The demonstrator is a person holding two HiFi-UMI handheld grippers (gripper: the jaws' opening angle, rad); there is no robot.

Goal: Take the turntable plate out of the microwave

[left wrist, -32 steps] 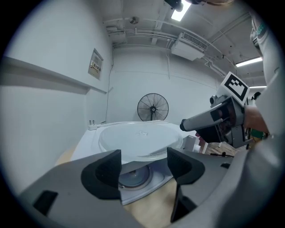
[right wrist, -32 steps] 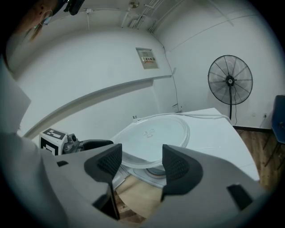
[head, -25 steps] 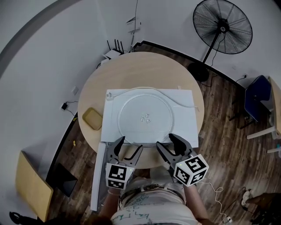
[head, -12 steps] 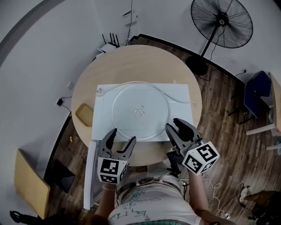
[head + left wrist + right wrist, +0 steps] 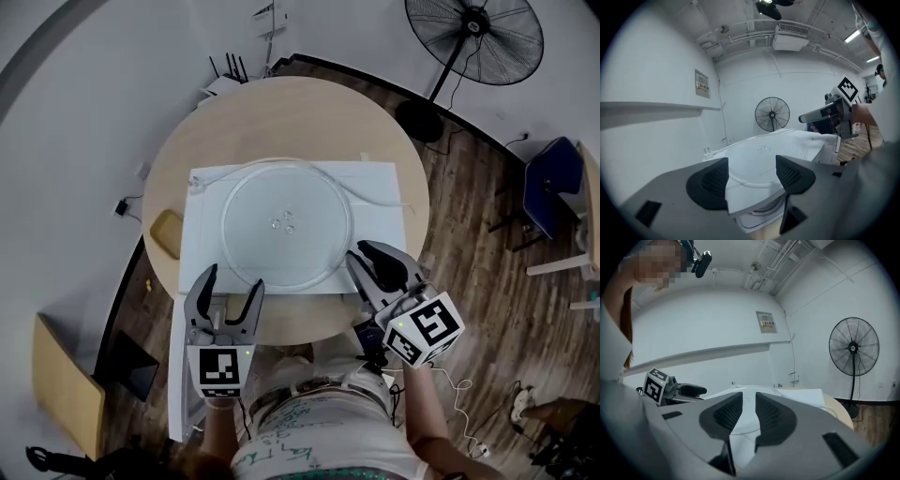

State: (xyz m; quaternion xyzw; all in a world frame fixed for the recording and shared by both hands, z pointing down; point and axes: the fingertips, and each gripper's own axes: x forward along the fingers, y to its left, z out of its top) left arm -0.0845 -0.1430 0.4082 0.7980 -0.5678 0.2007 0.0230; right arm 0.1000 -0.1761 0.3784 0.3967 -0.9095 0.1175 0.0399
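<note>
Head view: the turntable plate lies flat on top of the white microwave, which stands on the round table. Neither gripper touches the plate.

Your left gripper hovers at the microwave's front left corner with its jaws spread wide and nothing in them. Left gripper view: that white corner shows in the gap between the pads, with the plate beyond it.

Your right gripper sits at the front right corner, just beside the plate's rim. Right gripper view: the jaws have just been closing and now stand a narrow slit apart with nothing pinched between them.

A white cord trails across the microwave top to the right of the plate. A tan pad lies on the table to the left. A floor fan stands beyond the table.
</note>
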